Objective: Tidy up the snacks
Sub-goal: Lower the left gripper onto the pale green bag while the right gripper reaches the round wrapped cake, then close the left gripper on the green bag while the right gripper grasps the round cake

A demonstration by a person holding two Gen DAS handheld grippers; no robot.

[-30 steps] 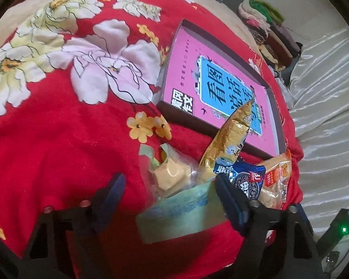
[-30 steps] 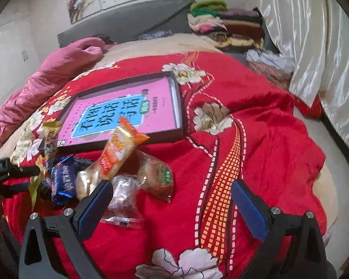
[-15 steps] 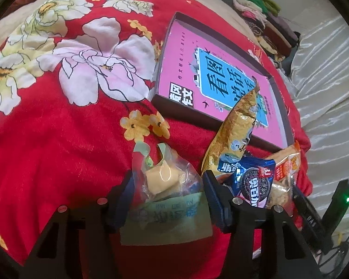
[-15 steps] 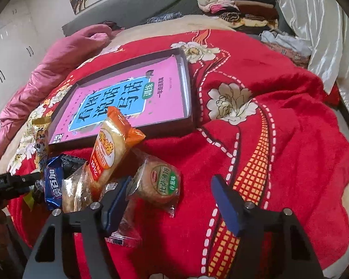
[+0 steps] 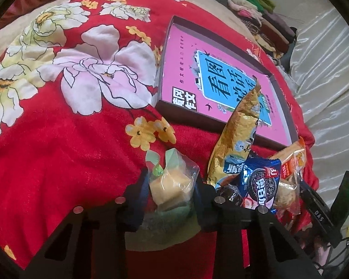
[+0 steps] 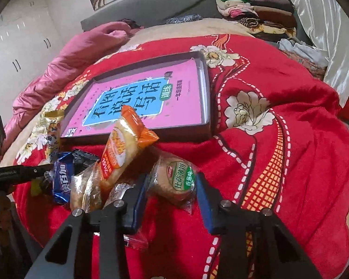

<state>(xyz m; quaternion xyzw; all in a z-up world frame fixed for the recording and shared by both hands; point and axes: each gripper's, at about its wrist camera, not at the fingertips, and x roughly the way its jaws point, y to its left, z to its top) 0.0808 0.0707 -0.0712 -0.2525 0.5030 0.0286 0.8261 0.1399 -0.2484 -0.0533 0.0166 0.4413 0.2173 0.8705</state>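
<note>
Snacks lie in a loose heap on the red floral blanket [image 5: 58, 139] of a bed, at its near edge, just in front of a shallow dark tray [image 6: 206, 97] that carries a pink book [image 6: 137, 97].

The left hand-held gripper [image 5: 171, 187] is closing its jaws around a clear-wrapped yellow cake with green ears [image 5: 172, 183]. Both pads sit against the wrapper's sides, and the packet's pale green end fills the gap below. Just right of it stand a gold packet [image 5: 238, 134], leaning up over the tray's near rim, a blue cookie packet [image 5: 263, 181] and an orange-ended packet [image 5: 293, 160], all touching one another.

The right hand-held gripper [image 6: 172, 186] is closing on a round biscuit pack with a green label [image 6: 174, 181]. The pads press the crinkled wrapper on both sides. Beside its left pad the orange-ended packet [image 6: 125, 148] props upright against a clear-wrapped pastry [image 6: 86, 190] and the blue cookie packet [image 6: 62, 179].

Left of the cake in the left wrist view the blanket is bare right up to the tray. To the right of the biscuit pack in the right wrist view the blanket lies open too, sloping to the bed's edge near a pale curtain [image 6: 325, 23]. Folded clothes [image 6: 251, 11] are stacked at the far end of the bed, well apart from the heap.
</note>
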